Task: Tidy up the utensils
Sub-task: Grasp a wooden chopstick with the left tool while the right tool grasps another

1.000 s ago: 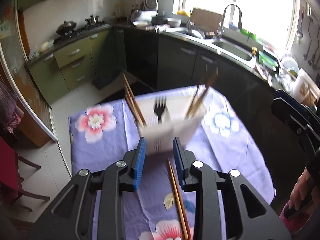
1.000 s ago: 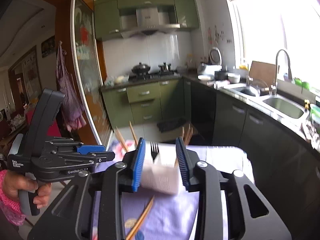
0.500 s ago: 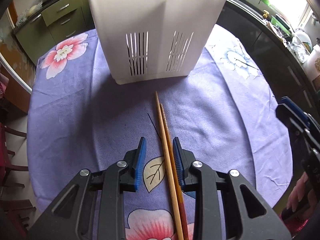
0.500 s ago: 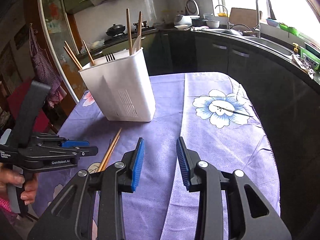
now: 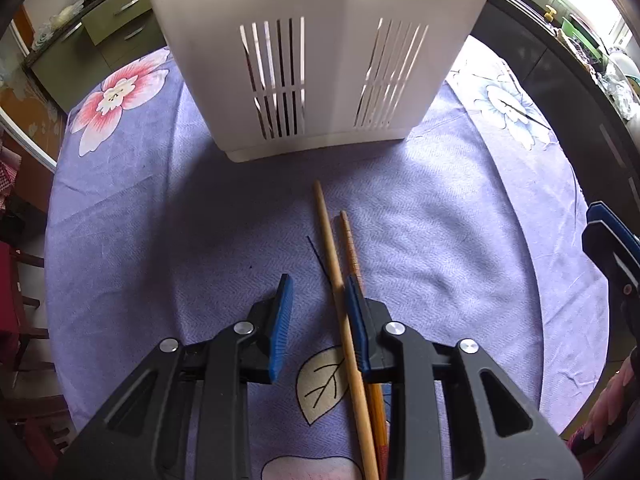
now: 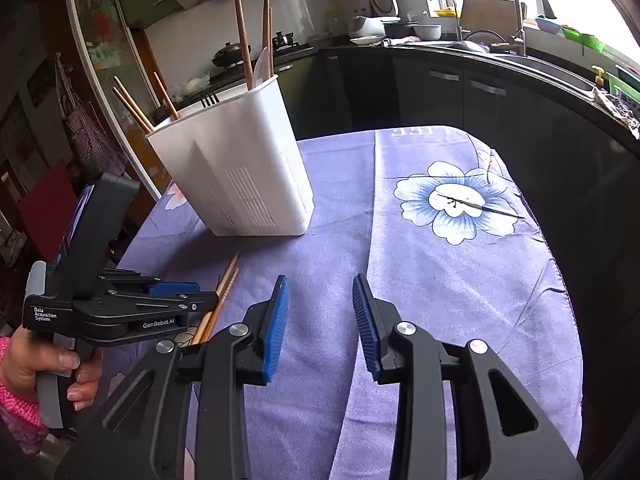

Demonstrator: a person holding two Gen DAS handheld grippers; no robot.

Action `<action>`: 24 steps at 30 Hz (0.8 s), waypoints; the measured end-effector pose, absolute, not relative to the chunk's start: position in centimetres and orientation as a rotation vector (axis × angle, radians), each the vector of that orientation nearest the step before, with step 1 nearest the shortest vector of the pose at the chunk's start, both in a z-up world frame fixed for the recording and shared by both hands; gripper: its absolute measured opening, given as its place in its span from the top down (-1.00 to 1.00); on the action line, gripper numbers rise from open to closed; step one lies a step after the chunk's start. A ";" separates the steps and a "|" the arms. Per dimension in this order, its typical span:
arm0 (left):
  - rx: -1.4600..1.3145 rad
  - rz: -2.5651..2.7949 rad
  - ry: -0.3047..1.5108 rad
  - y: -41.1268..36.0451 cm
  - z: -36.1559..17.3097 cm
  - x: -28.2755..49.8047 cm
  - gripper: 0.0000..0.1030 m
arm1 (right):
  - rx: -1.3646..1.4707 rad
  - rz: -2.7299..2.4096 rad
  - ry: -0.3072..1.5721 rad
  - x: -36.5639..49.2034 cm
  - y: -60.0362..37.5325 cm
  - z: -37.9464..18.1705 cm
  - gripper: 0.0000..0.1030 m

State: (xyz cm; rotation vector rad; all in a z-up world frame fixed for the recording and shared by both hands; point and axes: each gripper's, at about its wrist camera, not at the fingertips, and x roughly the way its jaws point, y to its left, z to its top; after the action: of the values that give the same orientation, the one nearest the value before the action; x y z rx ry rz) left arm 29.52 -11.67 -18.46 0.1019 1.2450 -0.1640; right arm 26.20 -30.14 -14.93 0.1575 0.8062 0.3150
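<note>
A white slotted utensil holder [image 5: 320,56] stands on the purple flowered tablecloth [image 5: 160,240]; in the right wrist view the holder [image 6: 236,176] has chopsticks, a fork and a pale spoon standing in it. Two wooden chopsticks [image 5: 340,280] lie side by side on the cloth in front of it, also in the right wrist view [image 6: 224,288]. My left gripper [image 5: 318,300] is open, low over the cloth, with the chopsticks next to its right finger. My right gripper [image 6: 320,304] is open and empty above the cloth, right of the left gripper [image 6: 176,300].
The round table's edge [image 6: 560,280] drops off at the right toward dark kitchen cabinets [image 6: 480,92] and a sink [image 6: 520,52]. A stove with pots [image 6: 228,56] stands at the back. A red chair [image 5: 16,280] is at the left.
Both grippers have dropped from looking across the kitchen to low over the table. The left gripper has moved forward along the chopsticks toward the holder. Both stay open.
</note>
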 end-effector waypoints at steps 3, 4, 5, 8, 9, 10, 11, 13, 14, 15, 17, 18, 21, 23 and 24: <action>0.126 -0.155 1.232 -12.1 -18.3 29.6 0.50 | 0.157 0.320 0.812 26.1 -29.8 -15.0 0.36; 0.129 -0.154 1.230 -12.0 -18.4 29.9 0.50 | 0.156 0.322 0.813 26.1 -29.6 -15.0 0.36; 0.129 -0.154 1.229 -12.1 -18.5 30.0 0.50 | 0.154 0.325 0.814 26.1 -29.5 -15.1 0.36; 0.133 -0.154 1.228 -11.9 -18.6 30.0 0.84 | 0.149 0.327 0.817 26.0 -29.3 -15.2 0.36; 0.131 -0.157 1.231 -11.7 -18.6 29.8 0.84 | 0.148 0.325 0.818 26.0 -29.3 -15.2 0.36; 0.131 -0.155 1.233 -11.4 -18.6 29.8 0.85 | 0.148 0.321 0.819 26.0 -29.4 -15.2 0.36; 0.131 -0.155 1.231 -11.1 -18.6 29.7 0.87 | 0.150 0.316 0.820 26.0 -29.6 -15.2 0.36; 0.123 -0.156 1.223 -10.1 -18.4 29.3 0.89 | 0.156 0.304 0.823 26.0 -30.0 -15.2 0.36; 0.110 -0.151 1.216 -9.5 -18.1 29.1 0.89 | 0.158 0.298 0.827 26.1 -30.1 -15.3 0.35; 0.099 -0.149 1.209 -9.1 -17.9 29.0 0.89 | 0.156 0.292 0.835 26.1 -30.1 -15.4 0.34; 0.075 -0.143 1.192 -8.1 -17.2 28.8 0.89 | 0.143 0.290 0.852 26.2 -29.6 -15.7 0.32; 0.068 -0.140 1.185 -7.6 -16.8 28.6 0.89 | 0.132 0.293 0.862 26.3 -29.1 -15.8 0.32; 0.048 -0.128 1.166 -6.6 -15.9 28.5 0.89 | 0.104 0.313 0.892 26.5 -27.2 -16.6 0.32; 0.031 -0.121 1.156 -6.0 -15.4 28.4 0.89 | 0.084 0.334 0.907 26.7 -25.7 -17.1 0.32; 0.025 -0.115 1.150 -5.6 -15.2 28.4 0.89 | 0.075 0.342 0.910 26.8 -24.9 -17.3 0.32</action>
State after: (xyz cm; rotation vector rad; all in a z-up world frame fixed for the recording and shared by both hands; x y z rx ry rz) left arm 28.36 -5.61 -15.20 0.0253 1.1498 -0.1152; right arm 26.78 -24.86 -17.29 0.0754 0.9095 0.3418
